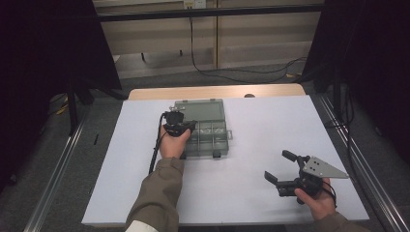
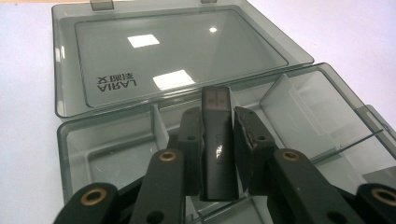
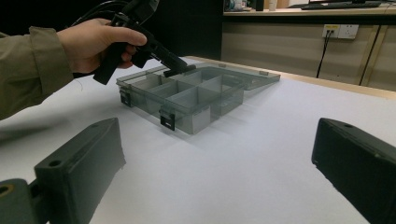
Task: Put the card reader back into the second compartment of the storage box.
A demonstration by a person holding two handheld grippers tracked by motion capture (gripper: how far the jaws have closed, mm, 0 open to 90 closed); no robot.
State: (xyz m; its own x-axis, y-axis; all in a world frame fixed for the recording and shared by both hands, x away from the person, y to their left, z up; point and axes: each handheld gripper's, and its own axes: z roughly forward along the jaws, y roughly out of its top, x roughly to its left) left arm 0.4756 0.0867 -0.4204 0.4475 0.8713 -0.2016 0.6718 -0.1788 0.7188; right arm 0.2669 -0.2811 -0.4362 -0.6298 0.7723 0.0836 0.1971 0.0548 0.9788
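A smoky clear compartment box (image 1: 209, 137) lies open on the white table top, its lid (image 2: 177, 51) laid flat behind it. The compartments I can see hold nothing. My left gripper (image 2: 217, 122) is shut on a slim black stick-shaped device (image 2: 216, 144), which points forward and down over the box's left compartments (image 2: 116, 149). From the right gripper view, the left gripper (image 3: 168, 59) holds that device (image 3: 183, 69) just above the far rim of the box (image 3: 196, 100). My right gripper (image 1: 276, 164) rests open near the table's front right, with nothing between its jaws (image 3: 215, 128).
The white sheet (image 1: 261, 121) covers the table, with a wooden edge (image 1: 217, 91) at the back. Cables run across the floor (image 1: 232, 72) behind the table. Metal rails (image 1: 358, 159) flank both sides. A green sleeve (image 1: 157, 193) comes in from the front.
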